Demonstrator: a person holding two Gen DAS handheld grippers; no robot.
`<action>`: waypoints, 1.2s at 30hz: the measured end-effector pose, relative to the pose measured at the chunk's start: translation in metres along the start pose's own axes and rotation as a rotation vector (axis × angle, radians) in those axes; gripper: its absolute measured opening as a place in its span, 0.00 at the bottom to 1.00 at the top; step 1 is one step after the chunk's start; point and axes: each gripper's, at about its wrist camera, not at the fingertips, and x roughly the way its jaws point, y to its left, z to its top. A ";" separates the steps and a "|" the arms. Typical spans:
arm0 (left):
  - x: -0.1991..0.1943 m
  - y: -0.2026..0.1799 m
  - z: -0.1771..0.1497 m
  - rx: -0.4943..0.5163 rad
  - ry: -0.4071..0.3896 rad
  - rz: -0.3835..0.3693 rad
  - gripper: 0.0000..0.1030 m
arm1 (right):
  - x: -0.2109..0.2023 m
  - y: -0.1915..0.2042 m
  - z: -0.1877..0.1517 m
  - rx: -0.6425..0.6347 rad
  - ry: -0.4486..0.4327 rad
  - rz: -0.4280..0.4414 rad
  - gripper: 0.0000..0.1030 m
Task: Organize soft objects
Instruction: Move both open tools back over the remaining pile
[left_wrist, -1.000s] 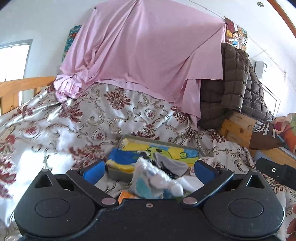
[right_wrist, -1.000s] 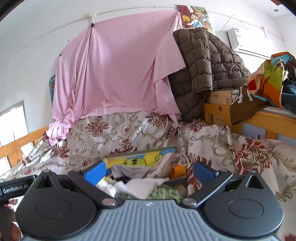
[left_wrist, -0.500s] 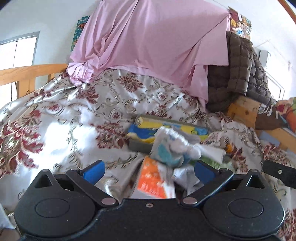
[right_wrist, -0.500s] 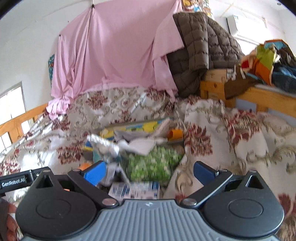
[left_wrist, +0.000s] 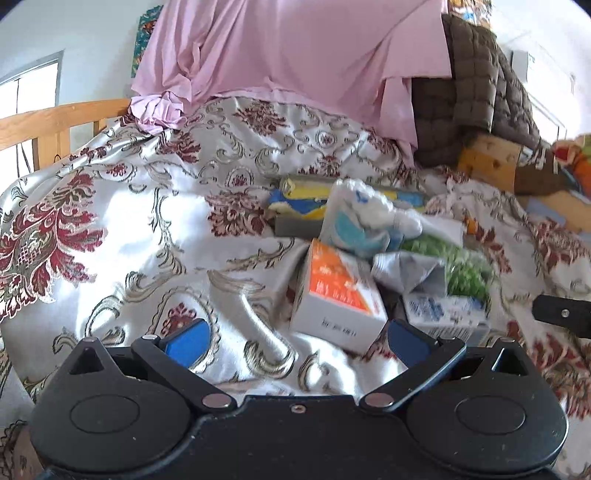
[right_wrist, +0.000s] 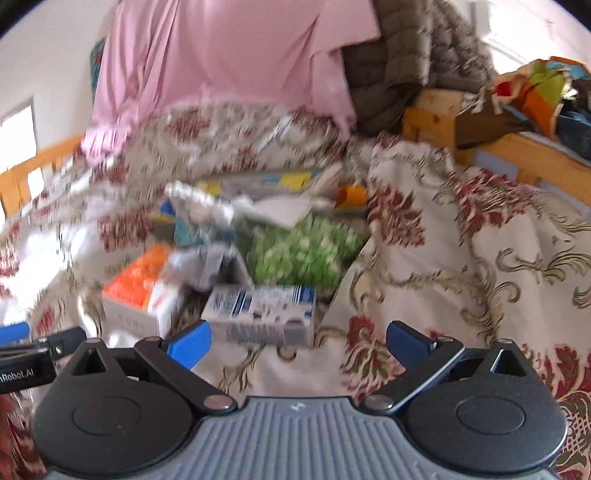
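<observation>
A pile of things lies on the floral bedspread (left_wrist: 122, 236). It holds a white and blue sock bundle (left_wrist: 365, 218), a grey cloth (left_wrist: 410, 267), a green patterned cloth (left_wrist: 465, 266) and a yellow and blue box (left_wrist: 295, 199). An orange and white carton (left_wrist: 340, 295) and a blue and white carton (right_wrist: 262, 310) lie at the near side. My left gripper (left_wrist: 295, 341) is open and empty, just short of the orange carton. My right gripper (right_wrist: 297, 341) is open and empty, just short of the blue carton. The green cloth also shows in the right wrist view (right_wrist: 303, 251).
A pink sheet (left_wrist: 295, 55) hangs at the back over the bed. A brown quilted jacket (left_wrist: 472, 85) lies on a wooden frame (right_wrist: 517, 144) at the right. A wooden bed rail (left_wrist: 55, 122) runs along the left. Colourful clothes (right_wrist: 543, 88) sit at the far right.
Both grippers have drawn back and lowered away from the pile, so the cartons and more bedspread now show in front. Both stay open and empty.
</observation>
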 end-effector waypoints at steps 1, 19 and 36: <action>0.001 0.001 -0.003 0.007 0.006 0.007 0.99 | 0.002 0.003 -0.001 -0.015 0.014 0.000 1.00; 0.010 0.005 -0.006 0.010 0.029 0.070 0.99 | 0.019 0.023 -0.002 -0.090 0.043 0.091 1.00; 0.034 0.004 0.024 -0.046 0.007 0.114 0.99 | 0.034 0.034 0.009 -0.144 -0.079 0.095 1.00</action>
